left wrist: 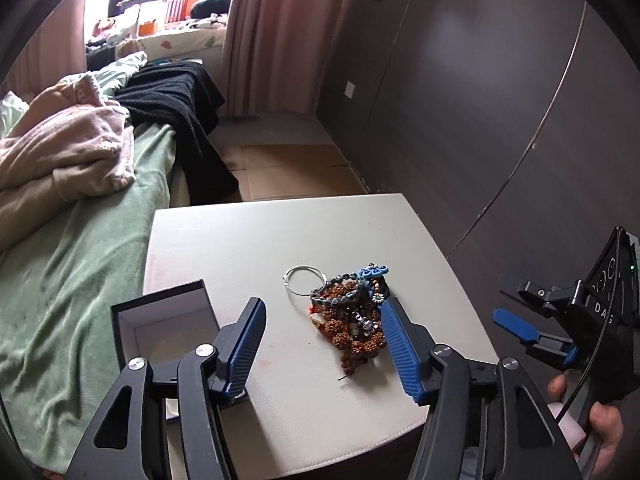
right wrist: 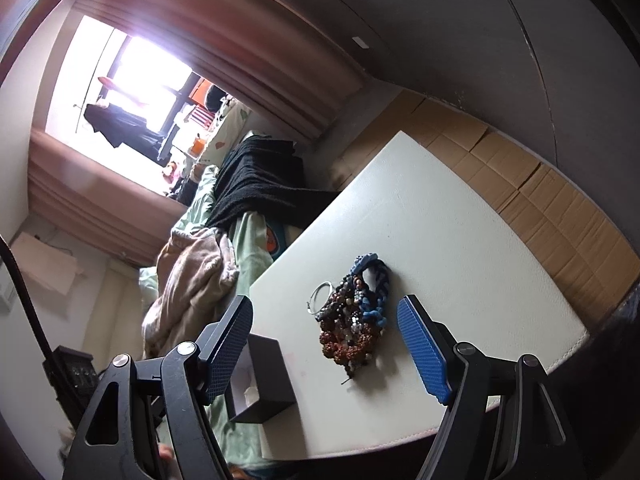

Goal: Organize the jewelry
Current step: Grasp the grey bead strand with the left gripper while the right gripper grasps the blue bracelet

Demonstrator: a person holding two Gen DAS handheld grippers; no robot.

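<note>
A tangled pile of beaded bracelets (left wrist: 352, 322) in brown, blue and dark beads lies mid-table on the white tabletop (left wrist: 260, 240), with a thin silver hoop (left wrist: 303, 280) at its left edge. An open black box with a white lining (left wrist: 160, 330) stands at the table's left edge. My left gripper (left wrist: 322, 309) hovers open just short of the pile; its right fingertip overlaps the pile's right edge in view, and nothing is gripped. In the right wrist view, my right gripper (right wrist: 325, 305) is open and holds nothing, with the pile (right wrist: 352, 322), the hoop (right wrist: 320, 297) and the box (right wrist: 262, 380) ahead.
A bed with a green sheet (left wrist: 80, 280), a pink blanket (left wrist: 68, 152) and a black cloth (left wrist: 176, 100) runs along the table's left side. Dark wardrobe panels (left wrist: 480, 100) stand to the right. Cardboard (right wrist: 540, 200) covers the floor beyond. A person's hand (left wrist: 604, 424) holds the right gripper's handle.
</note>
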